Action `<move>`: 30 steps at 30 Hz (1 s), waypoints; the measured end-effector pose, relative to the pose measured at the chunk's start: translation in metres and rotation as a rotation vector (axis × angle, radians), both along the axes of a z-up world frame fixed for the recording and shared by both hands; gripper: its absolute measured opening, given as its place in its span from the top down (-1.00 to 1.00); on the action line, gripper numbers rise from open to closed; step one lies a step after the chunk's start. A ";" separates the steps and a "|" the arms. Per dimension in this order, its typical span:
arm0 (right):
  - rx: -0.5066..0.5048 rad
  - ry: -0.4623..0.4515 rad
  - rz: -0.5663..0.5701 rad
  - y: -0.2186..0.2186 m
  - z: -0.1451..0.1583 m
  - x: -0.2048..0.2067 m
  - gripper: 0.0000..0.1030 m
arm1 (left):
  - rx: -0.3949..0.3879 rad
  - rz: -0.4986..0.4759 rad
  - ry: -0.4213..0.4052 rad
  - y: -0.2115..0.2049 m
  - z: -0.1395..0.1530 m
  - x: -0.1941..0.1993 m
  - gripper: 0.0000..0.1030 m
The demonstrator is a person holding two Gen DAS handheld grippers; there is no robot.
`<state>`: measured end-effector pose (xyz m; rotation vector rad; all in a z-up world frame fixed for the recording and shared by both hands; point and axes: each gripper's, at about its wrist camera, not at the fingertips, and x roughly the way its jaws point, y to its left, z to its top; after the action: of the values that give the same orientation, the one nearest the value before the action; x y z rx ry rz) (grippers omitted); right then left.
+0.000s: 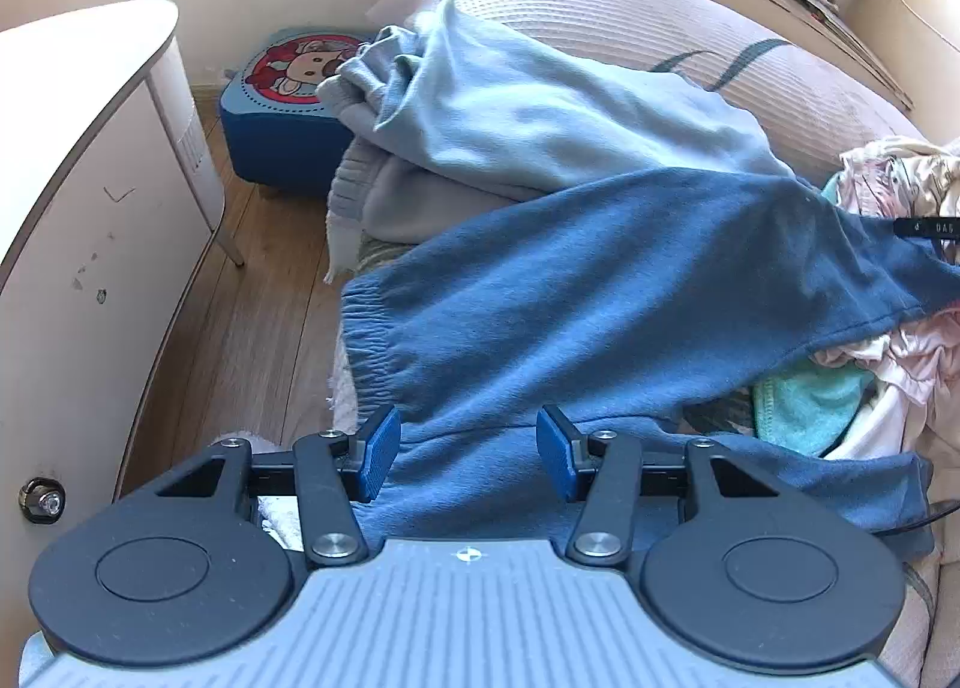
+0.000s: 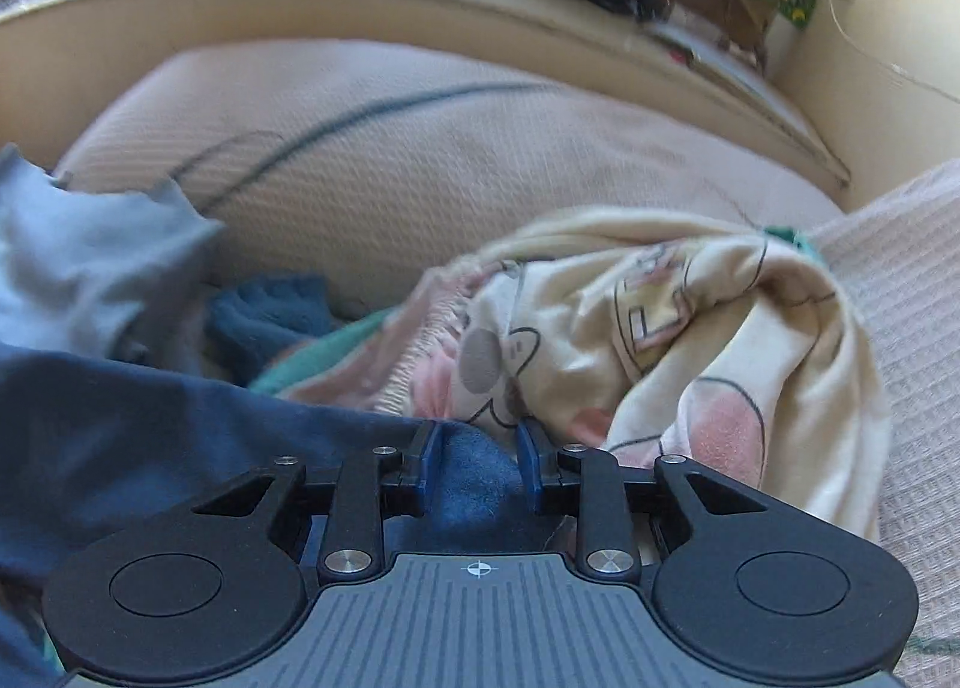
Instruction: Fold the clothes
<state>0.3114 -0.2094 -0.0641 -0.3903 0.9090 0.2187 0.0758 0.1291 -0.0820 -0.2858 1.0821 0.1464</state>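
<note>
Blue fleece trousers (image 1: 600, 292) lie spread across the bed (image 1: 630, 22), one leg stretched out with its ribbed cuff near the bed's edge, a second layer of the same cloth under the left gripper (image 1: 468, 457). Its jaws stand apart over this cloth and press on nothing. The right gripper (image 2: 477, 463) has a bunch of the same blue cloth between its half-closed jaws; whether the pads already pinch it, I cannot tell, the view is blurred. Judged from this, the folding is at its beginning: no neat fold shows on the trousers. A pale blue garment (image 1: 510, 106) lies crumpled behind, and a cream printed cloth (image 2: 690, 328) with other pieces waits in a heap, all unfolded.
</note>
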 end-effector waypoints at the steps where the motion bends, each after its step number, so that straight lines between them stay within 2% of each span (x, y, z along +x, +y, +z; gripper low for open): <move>1: 0.008 -0.002 0.008 -0.001 0.001 -0.001 0.83 | -0.004 0.003 0.004 0.002 -0.001 0.000 0.06; 2: 0.013 -0.009 0.014 -0.001 0.005 -0.005 0.91 | -0.007 0.003 0.008 0.002 -0.003 0.000 0.06; 6: 0.060 -0.083 0.045 -0.009 0.035 -0.029 0.94 | -0.015 -0.004 0.017 0.000 -0.007 0.002 0.06; 11: 0.131 -0.172 0.128 -0.024 0.075 -0.071 0.94 | -0.014 -0.021 0.004 -0.005 -0.005 0.003 0.06; 14: 0.154 -0.211 0.174 -0.037 0.090 -0.102 0.94 | -0.012 -0.027 -0.003 -0.008 -0.003 0.001 0.06; 17: 0.188 -0.246 0.202 -0.053 0.084 -0.132 0.94 | -0.013 -0.038 -0.004 -0.011 -0.004 -0.001 0.06; 23: 0.241 -0.260 0.153 -0.092 0.050 -0.185 0.94 | 0.002 -0.075 -0.003 -0.023 -0.002 -0.009 0.04; 30: 0.218 -0.280 0.093 -0.121 0.039 -0.211 1.00 | 0.008 -0.104 0.001 -0.037 -0.001 -0.013 0.01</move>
<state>0.1009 -0.3305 -0.0249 -0.2528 0.5849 0.3360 0.0632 0.0925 -0.0829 -0.2216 1.0943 0.0575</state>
